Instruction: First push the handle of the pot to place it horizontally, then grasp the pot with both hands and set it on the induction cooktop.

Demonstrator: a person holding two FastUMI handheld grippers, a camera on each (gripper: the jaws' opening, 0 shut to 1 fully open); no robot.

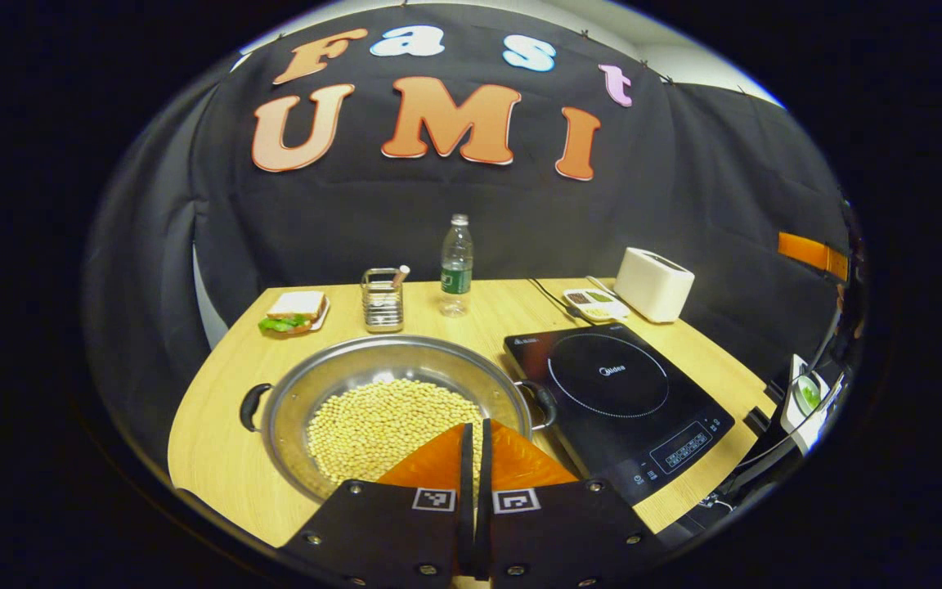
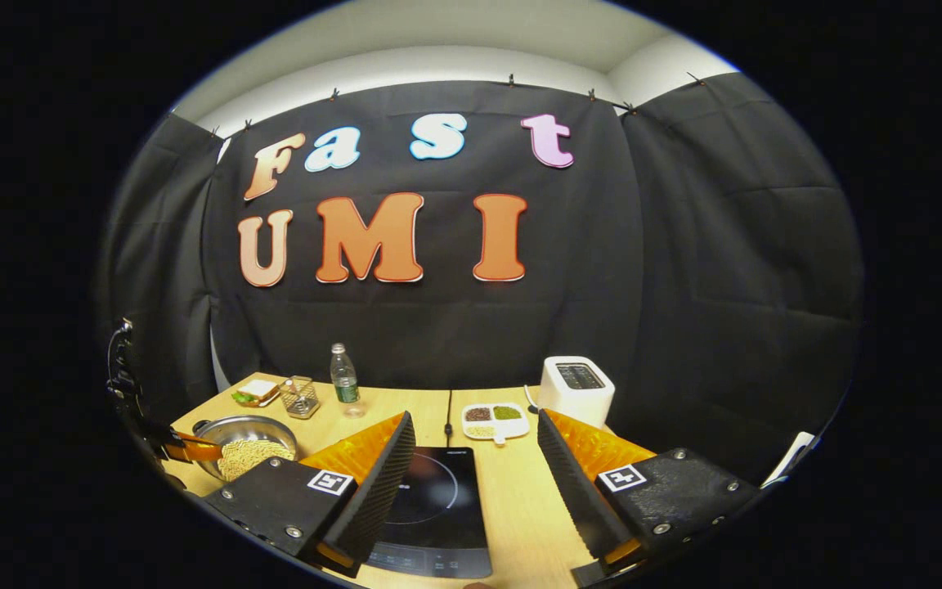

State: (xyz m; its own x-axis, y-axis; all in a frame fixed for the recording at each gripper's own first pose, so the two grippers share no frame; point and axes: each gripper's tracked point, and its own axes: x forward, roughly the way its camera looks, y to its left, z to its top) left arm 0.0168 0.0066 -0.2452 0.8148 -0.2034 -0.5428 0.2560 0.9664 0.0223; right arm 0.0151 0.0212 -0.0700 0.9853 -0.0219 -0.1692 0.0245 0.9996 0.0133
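the soybean-filled pot (image 1: 393, 405) is seen on the table (image 1: 217, 458) just left of the induction cooktop (image 1: 618, 393), handles already lying left-right, nearer the pinched-together left gripper (image 1: 475, 429), while the right gripper (image 2: 475, 442) is held wide over the cooktop.

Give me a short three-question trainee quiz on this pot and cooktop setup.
1. True or false: the pot already sits on the cooktop.
2. Which gripper has its jaws spread apart? A) left gripper B) right gripper
3. Fill in: in the left gripper view, the pot's two handles point to the left and ____.

Key:
1. False; it rests on the table beside the cooktop.
2. B; the left gripper's fingers nearly touch, with nothing between them.
3. Right.
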